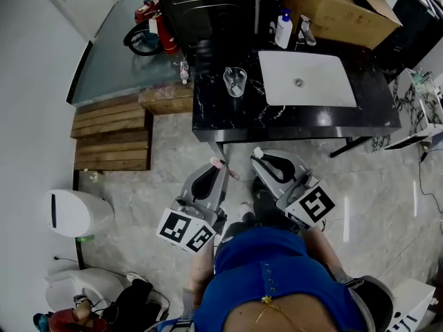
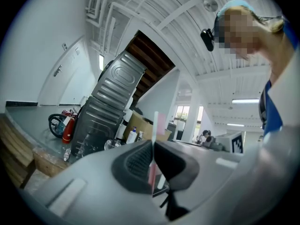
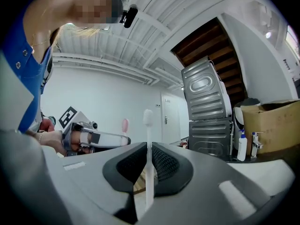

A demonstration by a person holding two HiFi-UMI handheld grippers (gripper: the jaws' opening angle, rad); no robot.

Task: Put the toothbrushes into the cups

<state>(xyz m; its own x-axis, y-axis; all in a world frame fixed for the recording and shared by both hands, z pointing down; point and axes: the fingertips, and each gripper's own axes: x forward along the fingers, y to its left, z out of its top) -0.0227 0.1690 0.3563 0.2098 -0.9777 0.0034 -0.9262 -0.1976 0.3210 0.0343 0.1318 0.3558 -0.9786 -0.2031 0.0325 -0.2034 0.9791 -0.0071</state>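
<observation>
A clear cup stands on the black marble counter, left of the white sink; the left gripper view shows the cup small and far off. My left gripper is shut on a pink toothbrush, held upright, bristle head up. My right gripper is shut on a white toothbrush, also upright. Both grippers hover side by side in front of the counter's near edge, short of the cup. In the right gripper view the left gripper shows with the pink brush head.
A pump bottle and a cardboard box stand behind the sink. A dark metal machine rises at the counter's back left. Wooden pallets and a white bin sit on the floor at the left.
</observation>
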